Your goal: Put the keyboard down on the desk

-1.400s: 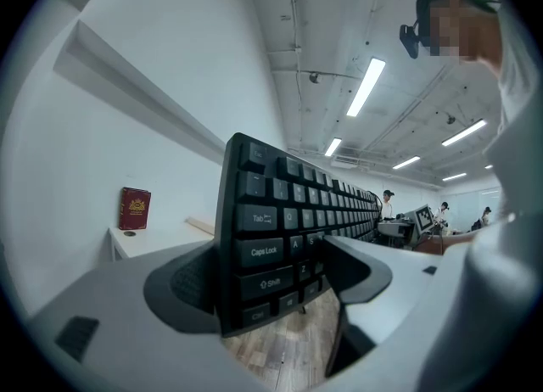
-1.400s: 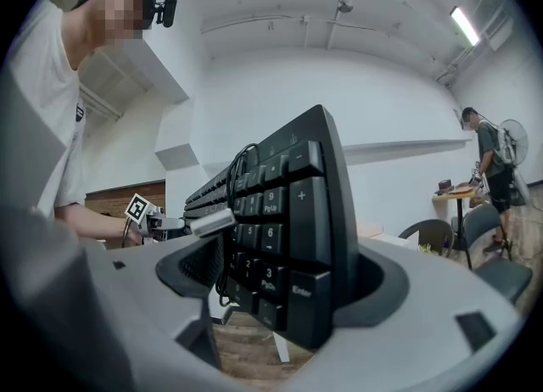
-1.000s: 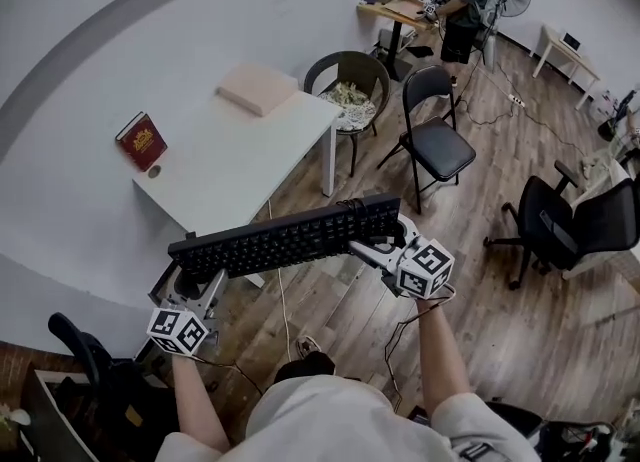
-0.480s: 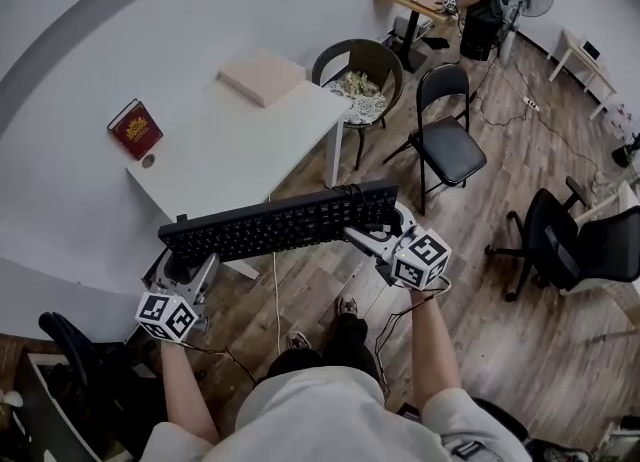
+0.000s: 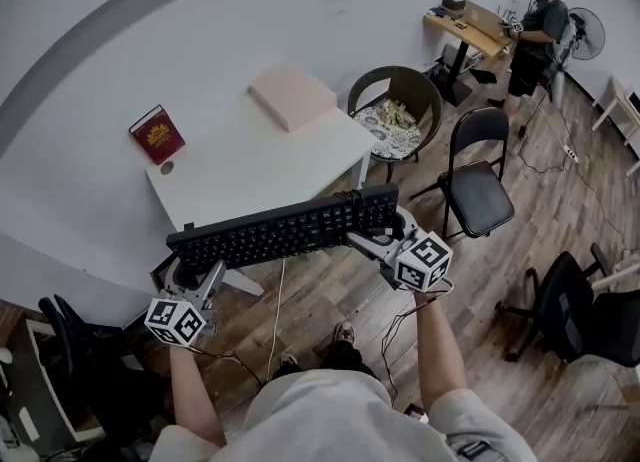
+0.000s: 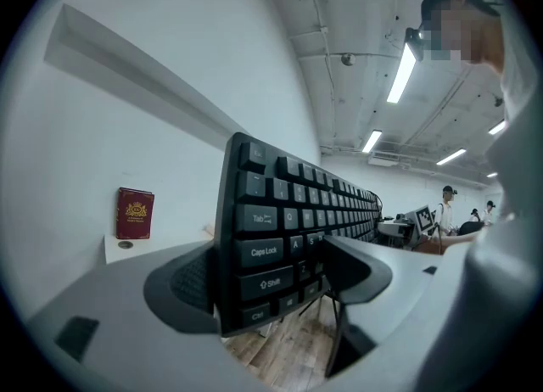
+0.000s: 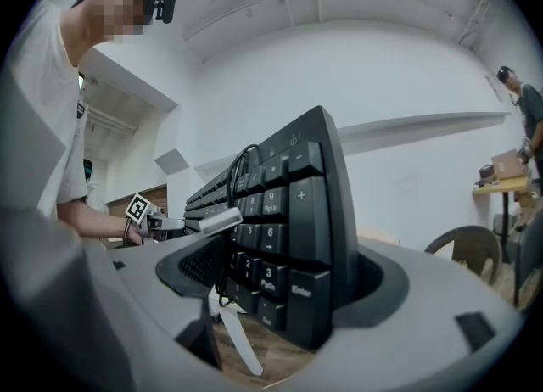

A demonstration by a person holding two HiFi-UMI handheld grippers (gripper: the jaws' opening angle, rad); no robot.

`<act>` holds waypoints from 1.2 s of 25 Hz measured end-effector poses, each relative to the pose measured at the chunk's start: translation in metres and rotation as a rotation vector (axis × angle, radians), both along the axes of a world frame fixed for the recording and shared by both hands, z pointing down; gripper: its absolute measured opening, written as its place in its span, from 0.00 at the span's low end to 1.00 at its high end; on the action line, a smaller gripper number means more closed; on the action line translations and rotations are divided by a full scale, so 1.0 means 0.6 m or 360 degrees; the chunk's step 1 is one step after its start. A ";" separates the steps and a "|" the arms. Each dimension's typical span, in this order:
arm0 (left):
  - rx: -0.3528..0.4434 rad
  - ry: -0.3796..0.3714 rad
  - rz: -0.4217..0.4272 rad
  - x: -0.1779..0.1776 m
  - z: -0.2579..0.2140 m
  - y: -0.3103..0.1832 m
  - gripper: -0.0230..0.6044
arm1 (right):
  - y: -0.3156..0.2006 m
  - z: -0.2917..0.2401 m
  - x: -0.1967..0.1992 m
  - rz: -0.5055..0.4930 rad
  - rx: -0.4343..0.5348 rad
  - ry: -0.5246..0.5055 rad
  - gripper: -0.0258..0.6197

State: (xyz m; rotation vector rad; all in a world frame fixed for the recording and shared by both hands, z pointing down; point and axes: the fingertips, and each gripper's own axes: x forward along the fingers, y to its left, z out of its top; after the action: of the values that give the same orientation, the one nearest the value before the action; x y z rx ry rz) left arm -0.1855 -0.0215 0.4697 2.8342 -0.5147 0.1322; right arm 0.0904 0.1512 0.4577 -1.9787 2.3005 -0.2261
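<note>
We see bright, even light; ceiling strips (image 6: 405, 72) glare above the keyboard (image 6: 280, 229), and fisheye distortion bends everything around it.

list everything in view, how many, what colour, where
keyboard: one, black, held in the air at the desk's near side
desk: one, white, against the wall
book: one, red, upright against the wall at the desk's far left
flat box: one, pale beige, desk's far corner
tub chair: one, dark, by the desk's right end
folding chair: one, black, right of the tub chair
office chair: one, black, far right
small table: one, wooden, far back, a person beside it
left gripper: one, grey, shut on the keyboard's left end
right gripper: one, grey, shut on its right end
</note>
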 end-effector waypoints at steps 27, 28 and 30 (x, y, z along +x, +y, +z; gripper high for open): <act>-0.0069 -0.0046 -0.0217 0.128 0.042 -0.078 0.64 | -0.146 0.046 0.165 -0.0226 -0.0058 -0.0040 0.64; -0.0073 -0.0042 -0.0219 0.133 0.044 -0.089 0.64 | -0.158 0.045 0.170 -0.0227 -0.0060 -0.0035 0.64; -0.0080 -0.0038 -0.0220 0.144 0.048 -0.113 0.64 | -0.182 0.046 0.181 -0.0227 -0.0067 -0.0030 0.64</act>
State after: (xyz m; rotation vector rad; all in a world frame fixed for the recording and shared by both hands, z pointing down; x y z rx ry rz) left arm -0.0993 -0.0890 0.4984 2.7406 -0.7002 0.1507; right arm 0.1989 0.0423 0.4853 -1.8230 2.4468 -0.3053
